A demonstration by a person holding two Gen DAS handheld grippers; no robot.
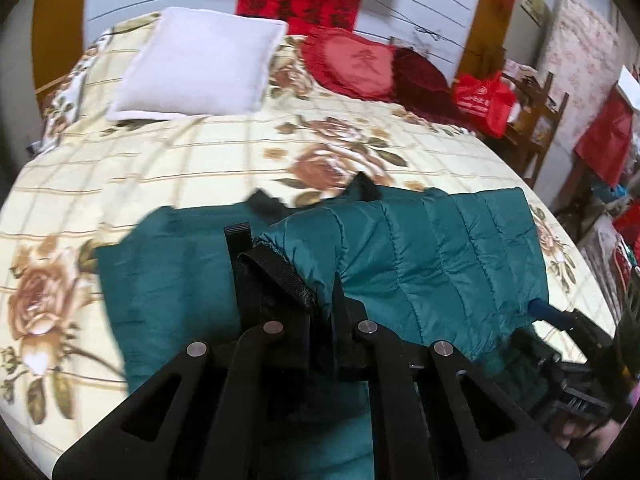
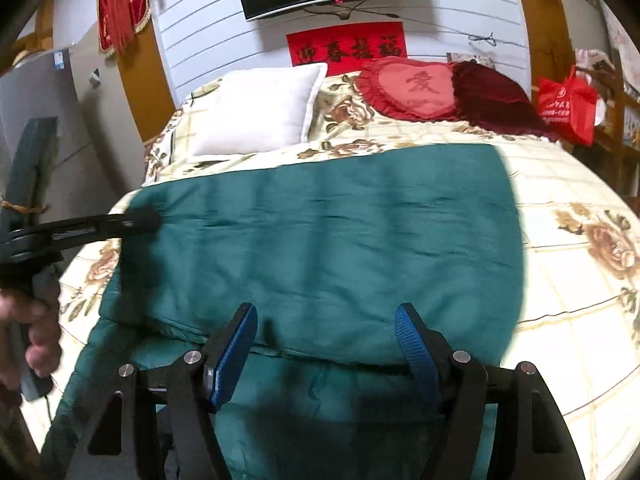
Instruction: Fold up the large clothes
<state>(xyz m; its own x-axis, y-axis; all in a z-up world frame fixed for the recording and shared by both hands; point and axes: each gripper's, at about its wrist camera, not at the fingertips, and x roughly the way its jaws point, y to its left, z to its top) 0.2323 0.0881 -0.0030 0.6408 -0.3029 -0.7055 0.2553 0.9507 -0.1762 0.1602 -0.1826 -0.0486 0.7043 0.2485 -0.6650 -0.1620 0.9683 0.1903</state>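
Jacket point(image 1: 420, 248), green and quilted, lies on the bed point(image 1: 180, 168) near me, my left gripper point(image 1: 288, 280) clamped on its black-trimmed edge mid-fold, right gripper point(image 2: 326, 344) apart above it; next I must carry this edge across.

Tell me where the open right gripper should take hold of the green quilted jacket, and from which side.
Take the jacket by its near folded edge, the thick rolled hem lying just ahead of the right gripper. Come in from the near side of the bed, low and forward. That edge bulges up off the layer beneath, so the open jaws could straddle it, probably catching every layer at once.
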